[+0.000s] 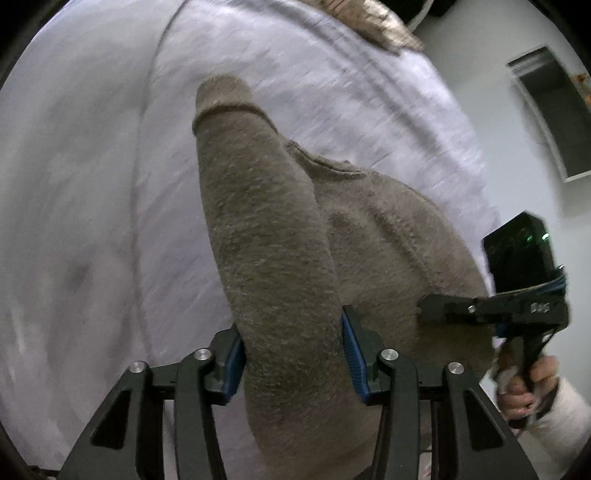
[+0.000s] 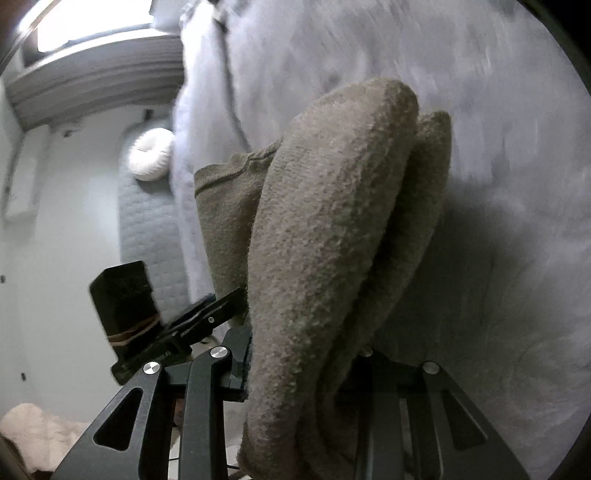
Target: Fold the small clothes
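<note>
A small grey-brown knit garment (image 1: 273,236) hangs above a white bedsheet (image 1: 81,206). My left gripper (image 1: 293,354) is shut on a rolled fold of it, its blue pads pressed against both sides. My right gripper shows at the right of the left wrist view (image 1: 424,306), touching the garment's edge. In the right wrist view the same garment (image 2: 332,229) is bunched in thick folds between my right gripper's (image 2: 299,365) jaws, which are shut on it; its right finger is hidden by cloth. My left gripper (image 2: 236,295) shows at the left, at the garment's hemmed edge.
The white bedsheet (image 2: 498,184) fills the background. A tan fabric item (image 1: 373,22) lies at the far edge. A quilted headboard (image 2: 147,221) with a round white cushion (image 2: 151,155) stands at left. Pale pink cloth (image 2: 33,435) lies at the lower left.
</note>
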`<action>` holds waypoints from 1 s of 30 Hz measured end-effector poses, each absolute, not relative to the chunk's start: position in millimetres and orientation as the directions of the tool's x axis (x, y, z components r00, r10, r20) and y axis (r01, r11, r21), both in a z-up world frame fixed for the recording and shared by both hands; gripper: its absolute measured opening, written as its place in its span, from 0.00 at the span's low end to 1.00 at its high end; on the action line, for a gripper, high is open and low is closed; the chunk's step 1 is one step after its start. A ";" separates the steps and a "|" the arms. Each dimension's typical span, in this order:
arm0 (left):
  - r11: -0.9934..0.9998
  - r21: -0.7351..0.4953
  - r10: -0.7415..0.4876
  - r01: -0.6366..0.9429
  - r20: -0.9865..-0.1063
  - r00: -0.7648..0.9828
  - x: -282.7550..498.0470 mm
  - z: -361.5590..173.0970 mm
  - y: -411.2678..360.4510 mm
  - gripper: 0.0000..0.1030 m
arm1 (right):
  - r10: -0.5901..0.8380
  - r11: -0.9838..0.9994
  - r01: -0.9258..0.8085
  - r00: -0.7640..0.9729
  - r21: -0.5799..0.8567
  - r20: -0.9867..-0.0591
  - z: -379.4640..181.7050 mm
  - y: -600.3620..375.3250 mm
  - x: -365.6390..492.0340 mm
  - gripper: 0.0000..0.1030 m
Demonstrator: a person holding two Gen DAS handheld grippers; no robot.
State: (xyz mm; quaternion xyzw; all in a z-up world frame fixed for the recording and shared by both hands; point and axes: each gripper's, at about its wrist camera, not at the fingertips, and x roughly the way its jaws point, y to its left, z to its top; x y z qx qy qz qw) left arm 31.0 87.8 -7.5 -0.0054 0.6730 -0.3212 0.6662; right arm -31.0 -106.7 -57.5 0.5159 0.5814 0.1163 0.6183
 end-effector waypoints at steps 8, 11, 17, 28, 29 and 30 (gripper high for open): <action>0.854 -0.304 -0.335 0.423 -0.942 0.000 22.1 -10.5 128.3 0.46 | 0.570 0.680 0.449 0.176 0.580 -0.803 -45.0 -104.0 -33.1 0.44; 0.872 -0.301 -0.344 0.385 -0.938 0.046 31.4 -4.0 141.8 0.46 | 0.515 0.704 0.472 0.175 0.530 -0.839 -37.6 -119.2 -41.6 0.41; 0.894 -0.257 -0.288 0.367 -0.957 0.034 36.5 -27.7 134.0 0.46 | 0.349 0.802 0.472 0.131 0.368 -0.928 -38.4 -136.1 -61.2 0.30; 0.902 -0.161 -0.201 0.400 -0.978 0.060 27.6 -21.5 126.0 0.48 | 0.243 0.842 0.474 0.093 0.258 -0.965 -43.0 -126.2 -60.5 0.33; 0.902 -0.160 -0.199 0.400 -0.978 0.057 25.9 -19.9 126.8 0.48 | 0.229 0.847 0.472 0.092 0.245 -0.969 -36.2 -125.2 -62.6 0.33; 0.902 -0.161 -0.199 0.400 -0.979 0.053 23.3 -17.1 129.5 0.48 | 0.223 0.849 0.471 0.093 0.241 -0.970 -30.3 -125.5 -62.2 0.33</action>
